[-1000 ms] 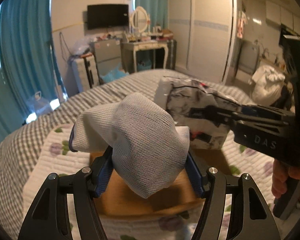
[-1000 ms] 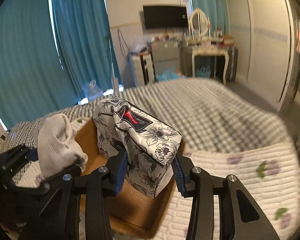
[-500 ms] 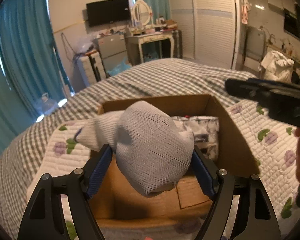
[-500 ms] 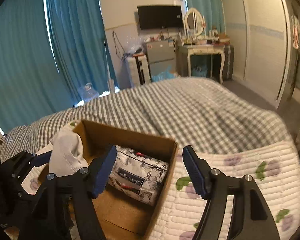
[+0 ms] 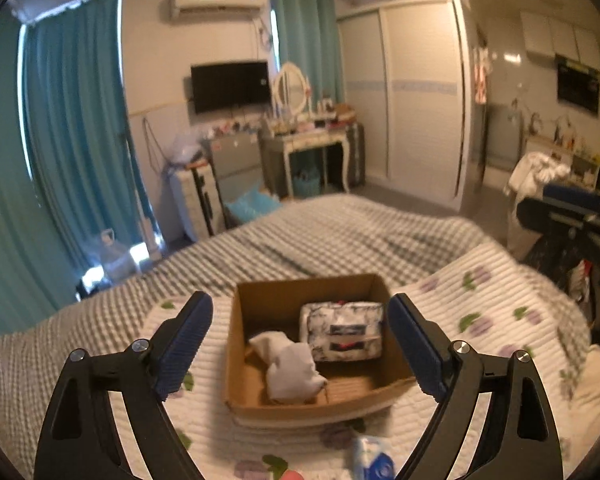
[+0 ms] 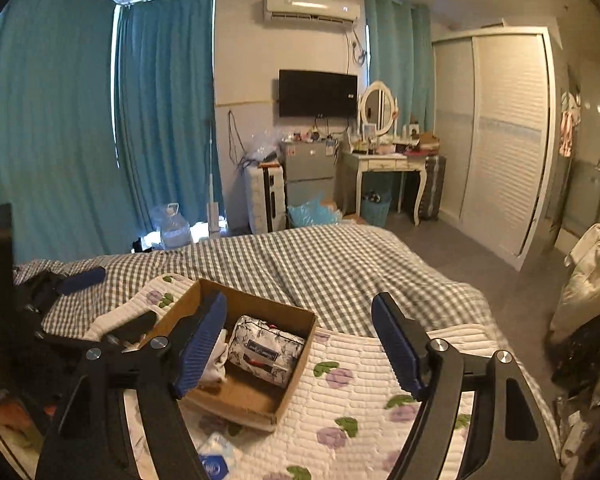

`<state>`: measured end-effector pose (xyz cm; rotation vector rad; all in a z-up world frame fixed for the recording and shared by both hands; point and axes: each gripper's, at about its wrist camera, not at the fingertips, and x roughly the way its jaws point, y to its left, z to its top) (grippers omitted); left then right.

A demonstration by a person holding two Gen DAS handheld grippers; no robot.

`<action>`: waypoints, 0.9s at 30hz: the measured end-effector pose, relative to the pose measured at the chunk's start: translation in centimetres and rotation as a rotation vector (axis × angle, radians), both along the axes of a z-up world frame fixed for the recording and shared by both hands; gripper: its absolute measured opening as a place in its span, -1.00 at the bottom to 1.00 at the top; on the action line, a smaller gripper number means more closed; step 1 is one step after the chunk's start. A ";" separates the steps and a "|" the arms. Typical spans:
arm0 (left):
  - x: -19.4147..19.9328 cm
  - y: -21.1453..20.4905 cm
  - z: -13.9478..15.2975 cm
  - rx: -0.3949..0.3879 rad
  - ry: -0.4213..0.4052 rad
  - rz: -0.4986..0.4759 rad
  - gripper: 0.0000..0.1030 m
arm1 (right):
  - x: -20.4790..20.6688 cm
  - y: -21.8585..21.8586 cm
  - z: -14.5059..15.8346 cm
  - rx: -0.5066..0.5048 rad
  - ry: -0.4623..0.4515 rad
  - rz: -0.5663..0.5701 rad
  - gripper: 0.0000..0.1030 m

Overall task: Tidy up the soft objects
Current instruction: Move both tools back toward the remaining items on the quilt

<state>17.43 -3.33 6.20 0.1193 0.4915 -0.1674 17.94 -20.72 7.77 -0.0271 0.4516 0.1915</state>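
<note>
An open cardboard box [image 5: 260, 312] sits on the white quilted mat [image 5: 480, 308] on the bed. Inside it lie a white knitted cloth [image 5: 290, 368] at the left and a floral-print tissue pack [image 5: 344, 336] at the right. My left gripper [image 5: 300, 344] is open and empty, raised above and in front of the box. My right gripper [image 6: 300, 344] is open and empty, above the box's right side; the box [image 6: 296, 320], the pack [image 6: 264, 350] and part of the cloth [image 6: 216, 364] show in its view.
A blue-and-white packet [image 5: 370, 462] lies on the mat in front of the box, also in the right wrist view [image 6: 216, 460]. A grey checked blanket [image 6: 300, 256] covers the bed beyond. The bed's edge and a floor with bags [image 6: 588, 272] are at the right.
The right gripper opened and dropped the floral pack into the box, then the left gripper opened and dropped the white cloth beside it. Both grippers have pulled up and back from the box.
</note>
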 end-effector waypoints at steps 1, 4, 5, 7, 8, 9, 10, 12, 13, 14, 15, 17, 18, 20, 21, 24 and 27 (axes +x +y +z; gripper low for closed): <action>-1.6 0.5 1.1 -0.011 -0.019 -0.002 0.76 | -1.1 -0.2 0.7 -0.003 -0.007 -0.003 0.51; -5.4 1.7 2.7 -0.024 -0.071 0.005 0.76 | -4.4 -0.5 2.1 -0.005 -0.038 -0.005 0.73; -6.4 2.2 3.0 -0.029 -0.078 0.005 0.77 | -5.3 -0.5 2.4 -0.009 -0.044 -0.002 0.78; -8.1 3.1 3.1 -0.036 -0.071 0.007 0.78 | -7.3 -0.2 2.7 -0.015 -0.053 0.005 0.94; -8.9 3.6 2.9 -0.042 -0.066 0.006 0.78 | -8.2 -0.1 2.5 -0.019 -0.052 0.011 0.98; -9.8 4.2 2.5 -0.047 -0.066 0.011 0.78 | -8.9 0.3 2.2 -0.024 -0.050 0.020 1.00; -10.4 4.5 2.1 -0.045 -0.064 0.011 0.78 | -9.8 0.7 1.7 -0.029 -0.044 0.029 1.00; -11.6 5.3 1.0 -0.040 -0.061 0.001 0.78 | -11.1 1.7 0.2 -0.033 -0.027 0.048 1.00; -11.9 5.7 0.2 -0.036 -0.053 0.002 0.78 | -11.6 2.3 -1.0 -0.032 -0.011 0.060 1.00; -12.2 6.2 -0.9 -0.034 -0.035 -0.001 0.78 | -12.1 2.9 -2.2 -0.027 0.002 0.069 1.00; -12.3 6.5 -1.5 -0.034 -0.017 -0.005 0.78 | -12.4 3.3 -3.3 -0.021 0.014 0.078 1.00; -12.0 7.3 -3.9 -0.025 0.051 -0.002 0.78 | -12.7 4.7 -6.4 -0.007 0.058 0.099 1.00; -11.9 7.5 -4.8 -0.019 0.073 0.003 0.78 | -12.5 5.2 -7.7 -0.001 0.080 0.105 1.00; -11.6 8.2 -6.9 -0.015 0.106 0.013 0.78 | -11.8 6.8 -10.7 0.008 0.143 0.132 1.00; -11.6 8.4 -7.8 -0.017 0.115 0.021 0.78 | -11.5 7.5 -12.2 0.015 0.178 0.142 1.00; -11.7 9.0 -10.0 -0.026 0.131 0.030 0.78 | -10.9 10.7 -17.1 -0.012 0.276 0.197 0.99; -11.6 9.3 -11.8 -0.030 0.168 0.025 0.78 | -10.4 13.1 -20.8 -0.044 0.357 0.250 0.82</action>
